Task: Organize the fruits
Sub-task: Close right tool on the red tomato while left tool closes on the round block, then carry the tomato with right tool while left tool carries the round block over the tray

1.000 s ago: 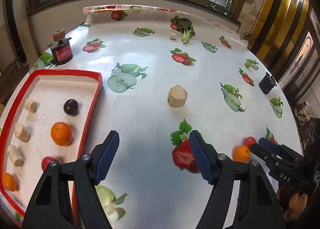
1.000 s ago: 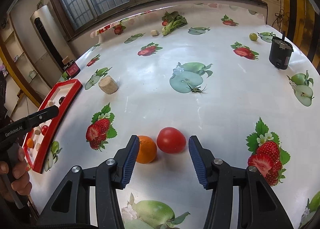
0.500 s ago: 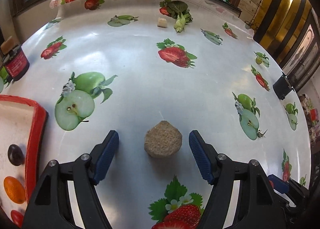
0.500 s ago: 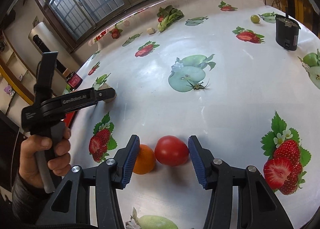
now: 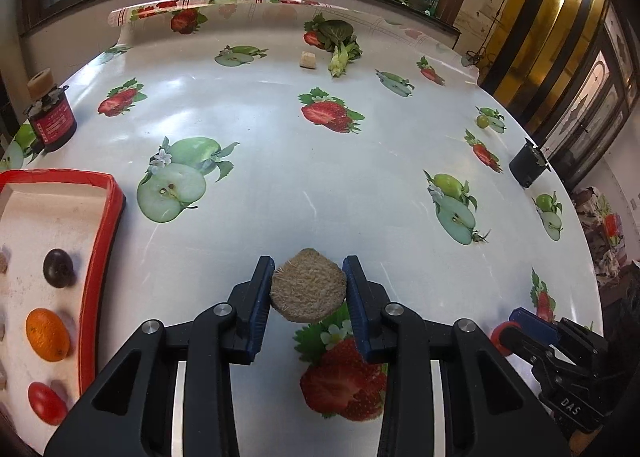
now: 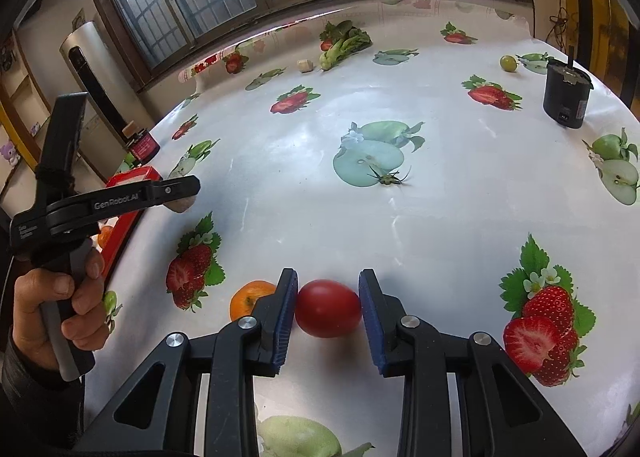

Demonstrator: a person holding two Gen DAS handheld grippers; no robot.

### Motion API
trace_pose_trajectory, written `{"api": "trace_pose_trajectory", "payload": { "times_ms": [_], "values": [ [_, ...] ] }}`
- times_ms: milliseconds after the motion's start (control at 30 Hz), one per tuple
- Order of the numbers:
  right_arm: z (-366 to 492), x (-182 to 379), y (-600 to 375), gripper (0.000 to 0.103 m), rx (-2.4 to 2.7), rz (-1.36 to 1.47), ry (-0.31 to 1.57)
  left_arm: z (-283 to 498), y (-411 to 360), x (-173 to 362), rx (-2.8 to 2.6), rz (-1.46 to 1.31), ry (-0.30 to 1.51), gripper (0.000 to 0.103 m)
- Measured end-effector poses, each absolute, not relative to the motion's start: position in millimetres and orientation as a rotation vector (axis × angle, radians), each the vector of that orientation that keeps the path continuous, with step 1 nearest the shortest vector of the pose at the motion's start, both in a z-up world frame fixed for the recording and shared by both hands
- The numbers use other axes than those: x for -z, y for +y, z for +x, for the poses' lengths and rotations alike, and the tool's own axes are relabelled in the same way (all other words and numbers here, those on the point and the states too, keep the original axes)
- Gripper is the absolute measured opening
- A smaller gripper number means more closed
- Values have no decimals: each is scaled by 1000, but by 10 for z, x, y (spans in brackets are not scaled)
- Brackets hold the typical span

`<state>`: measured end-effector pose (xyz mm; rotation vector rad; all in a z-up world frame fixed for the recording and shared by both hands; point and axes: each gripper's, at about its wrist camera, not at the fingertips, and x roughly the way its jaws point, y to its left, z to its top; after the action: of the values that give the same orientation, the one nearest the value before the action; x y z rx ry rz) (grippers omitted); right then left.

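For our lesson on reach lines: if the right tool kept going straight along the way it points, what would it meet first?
The red tomato, already between the right tool's blue pads, which have just been closing on it. Beyond it lies only bare tablecloth; depth is uncertain.

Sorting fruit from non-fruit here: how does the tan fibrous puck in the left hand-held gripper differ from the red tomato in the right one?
The tan fibrous puck is flat-faced, angular and rough; the smooth red tomato is rounded and glossy. The puck looks dull beige, the tomato saturated red. An orange sits beside the tomato; nothing lies by the puck. Both sit between blue pads that have just been closing, left hand-held gripper and right hand-held gripper.
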<state>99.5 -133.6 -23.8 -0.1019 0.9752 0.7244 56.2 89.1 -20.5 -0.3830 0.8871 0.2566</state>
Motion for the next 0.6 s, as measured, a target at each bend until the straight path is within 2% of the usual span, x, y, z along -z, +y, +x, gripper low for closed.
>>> {"api": "trace_pose_trajectory", "payload": {
  "times_ms": [600],
  "values": [
    [608,-159,-1057,33,-806,-166,886,-233,905,-61,-355,-376,813,32]
  ]
}}
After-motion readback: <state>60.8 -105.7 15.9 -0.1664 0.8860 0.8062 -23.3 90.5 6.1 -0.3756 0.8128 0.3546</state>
